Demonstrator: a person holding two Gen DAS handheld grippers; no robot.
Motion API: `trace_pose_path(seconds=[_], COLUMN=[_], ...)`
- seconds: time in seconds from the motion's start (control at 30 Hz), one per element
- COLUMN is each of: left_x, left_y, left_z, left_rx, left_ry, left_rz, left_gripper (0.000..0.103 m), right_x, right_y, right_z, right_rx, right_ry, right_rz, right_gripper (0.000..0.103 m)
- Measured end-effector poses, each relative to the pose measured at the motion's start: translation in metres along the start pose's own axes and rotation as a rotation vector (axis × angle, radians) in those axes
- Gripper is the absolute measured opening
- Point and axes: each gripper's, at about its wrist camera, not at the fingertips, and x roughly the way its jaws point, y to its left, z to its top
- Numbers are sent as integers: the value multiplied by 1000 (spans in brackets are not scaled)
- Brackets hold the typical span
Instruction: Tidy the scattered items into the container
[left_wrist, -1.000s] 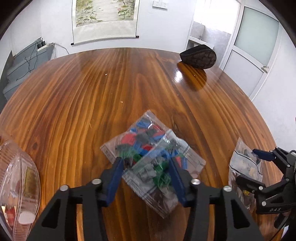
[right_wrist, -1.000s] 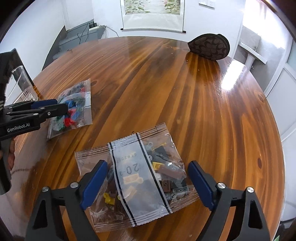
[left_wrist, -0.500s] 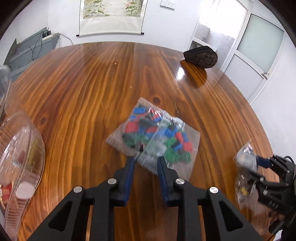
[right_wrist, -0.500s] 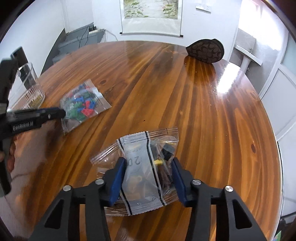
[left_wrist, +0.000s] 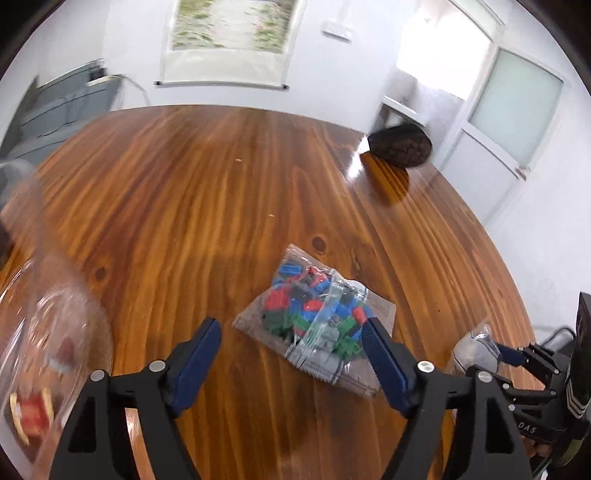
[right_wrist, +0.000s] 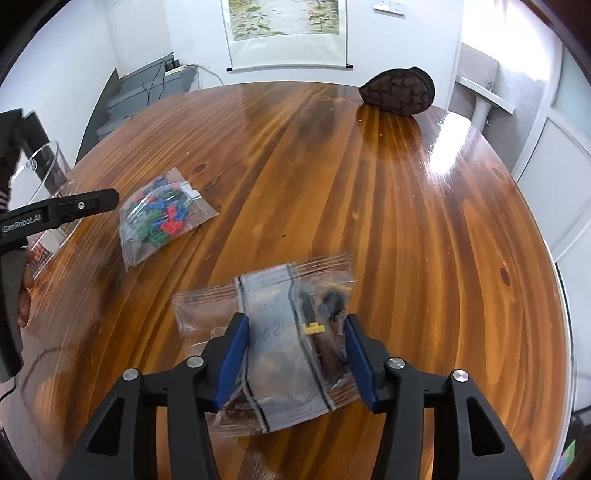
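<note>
Brick bag (left_wrist: 317, 316) near container (left_wrist: 48, 343); pouch (left_wrist: 400, 145) far.

Bare glossy wooden table (left_wrist: 207, 206) lies ahead of the left gripper (left_wrist: 291, 338); a clear plastic container (left_wrist: 55, 332) crowds its left, a brown patterned pouch (left_wrist: 400, 144) sits far right.

Two clear brick bags (left_wrist: 317, 317) (right_wrist: 280, 347) — one flat, one lifted (crumpled).
</note>
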Motion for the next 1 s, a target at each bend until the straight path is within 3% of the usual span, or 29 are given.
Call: trace_pose_path(seconds=[0.17,0.4,0.53,0.6,0.7,0.8,1.0], left_x=[20,32,29,26,20,13,-3], left_y=[2,-2,-11,-15,-18,-24,-26], left_z=[13,15,8,3,-6,-18,-36], left_rx=[26,67,101,102,101,106,94], left_ry=[54,102,114,114,120,120,96], left_rz=[-31,-94,-100,-108,-126,-142,-132], left_gripper=[79,60,35,31,9,5,4], right_x=[-1,-1,0,1,1,-8,-23], right_y=[-2,-4,-1,0,4,5,10], right_z=[1,3,3,3,3,7,27], right_rx=[7,30,32,32,19,18,8], right_ry=[-3,-16,-14,-13,-12,-41,-89], right_rz=[10,23,30,33,34,31,66], right_gripper=[53,56,56,57,56,49,49])
